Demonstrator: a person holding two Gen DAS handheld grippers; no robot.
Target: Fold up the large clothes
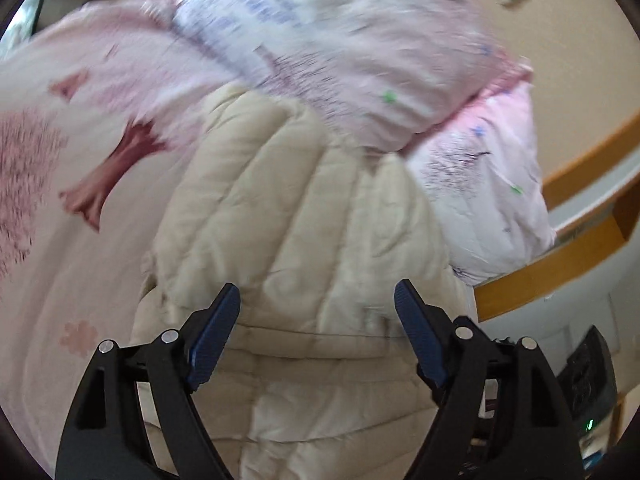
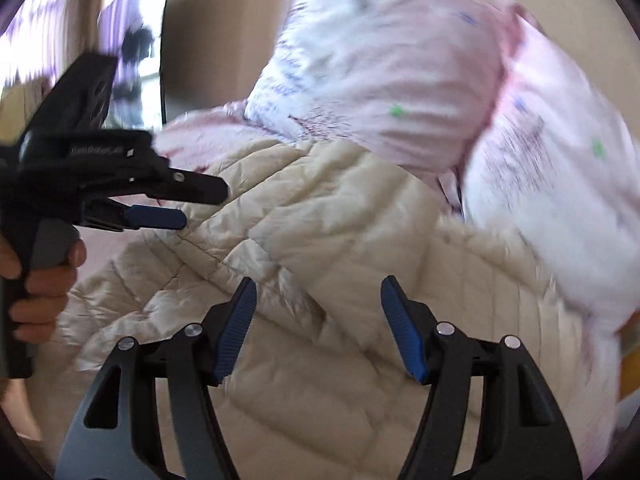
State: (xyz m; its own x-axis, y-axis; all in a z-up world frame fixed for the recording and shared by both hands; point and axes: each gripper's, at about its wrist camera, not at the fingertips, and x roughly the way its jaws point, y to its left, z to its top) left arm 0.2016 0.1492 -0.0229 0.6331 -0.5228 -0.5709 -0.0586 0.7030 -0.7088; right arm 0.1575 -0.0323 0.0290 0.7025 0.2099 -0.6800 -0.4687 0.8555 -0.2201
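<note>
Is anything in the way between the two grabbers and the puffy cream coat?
Nothing visible. The cream quilted puffer jacket lies right in front of the open left gripper and the open right gripper. The pink-and-white patterned pillows sit behind it, by its far edge.

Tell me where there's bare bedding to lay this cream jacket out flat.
Free: the pink bedsheet, bordered by the cream quilted jacket on its right and the pillows above. Crowded: the pillows overlap the jacket's far end, and the wooden bed frame closes that side. Both grippers, left and right, are open.
</note>
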